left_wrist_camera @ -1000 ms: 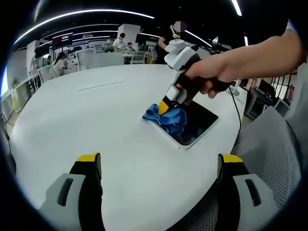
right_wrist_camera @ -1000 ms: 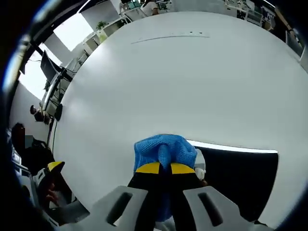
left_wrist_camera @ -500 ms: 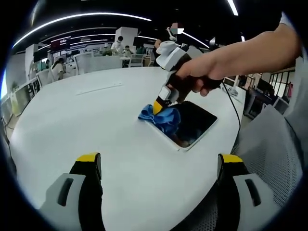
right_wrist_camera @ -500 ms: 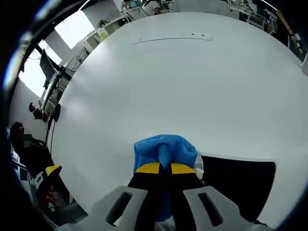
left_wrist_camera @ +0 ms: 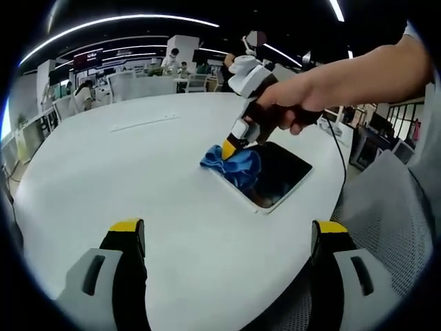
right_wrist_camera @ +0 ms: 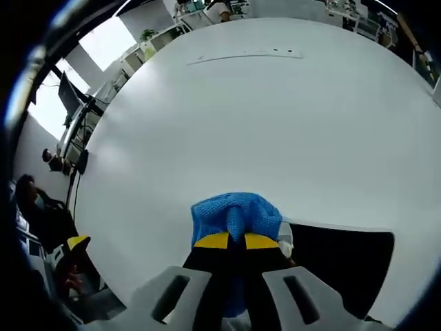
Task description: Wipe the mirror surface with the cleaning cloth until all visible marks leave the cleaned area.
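Cloth (right_wrist_camera: 236,217) pinched between right jaws, on mirror (right_wrist_camera: 341,265).

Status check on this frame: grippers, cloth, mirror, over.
Right gripper shut on blue cloth, pressing mirror corner. Left gripper open, idle over table. Nothing obstructing.

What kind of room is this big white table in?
Probably a big open office or lab. Long ceiling lights run overhead, people sit at desks far behind the round white table, and monitors stand nearby.
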A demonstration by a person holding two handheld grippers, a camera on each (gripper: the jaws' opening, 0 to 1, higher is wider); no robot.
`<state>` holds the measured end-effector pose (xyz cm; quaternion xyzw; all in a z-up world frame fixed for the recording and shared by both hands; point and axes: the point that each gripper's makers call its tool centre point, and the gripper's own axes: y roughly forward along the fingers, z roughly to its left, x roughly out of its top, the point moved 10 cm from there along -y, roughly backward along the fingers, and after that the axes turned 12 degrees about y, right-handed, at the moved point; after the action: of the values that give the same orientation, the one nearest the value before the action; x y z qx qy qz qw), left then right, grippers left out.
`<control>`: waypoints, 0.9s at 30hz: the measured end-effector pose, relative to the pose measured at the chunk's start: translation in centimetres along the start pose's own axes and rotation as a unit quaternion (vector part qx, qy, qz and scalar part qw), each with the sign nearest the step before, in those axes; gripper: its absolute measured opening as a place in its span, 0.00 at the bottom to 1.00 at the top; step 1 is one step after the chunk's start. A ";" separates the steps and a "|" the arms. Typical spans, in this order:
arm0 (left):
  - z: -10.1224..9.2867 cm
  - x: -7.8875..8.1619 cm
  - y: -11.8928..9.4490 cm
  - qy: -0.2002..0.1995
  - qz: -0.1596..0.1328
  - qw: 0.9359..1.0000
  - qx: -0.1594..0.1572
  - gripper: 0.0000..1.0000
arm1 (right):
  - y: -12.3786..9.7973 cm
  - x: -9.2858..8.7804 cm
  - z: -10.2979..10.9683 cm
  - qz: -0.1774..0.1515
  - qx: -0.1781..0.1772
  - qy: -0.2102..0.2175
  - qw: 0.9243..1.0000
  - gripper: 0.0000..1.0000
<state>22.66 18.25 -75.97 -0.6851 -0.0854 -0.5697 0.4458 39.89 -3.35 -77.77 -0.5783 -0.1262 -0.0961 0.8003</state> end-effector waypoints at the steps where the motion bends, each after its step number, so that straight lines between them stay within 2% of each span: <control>1: 0.0 0.0 0.0 0.000 0.001 1.000 0.000 0.99 | 0.0 0.1 -0.2 0.000 -0.001 0.002 1.000 0.00; 27: 0.0 -0.1 -0.1 -0.002 0.007 1.000 -0.001 0.99 | -0.8 0.2 -3.4 -0.008 -0.014 0.013 1.000 0.00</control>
<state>22.58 18.33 -76.05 -0.6873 -0.0813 -0.5653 0.4488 40.10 -6.88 -78.00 -0.5870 -0.1186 -0.1118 0.7930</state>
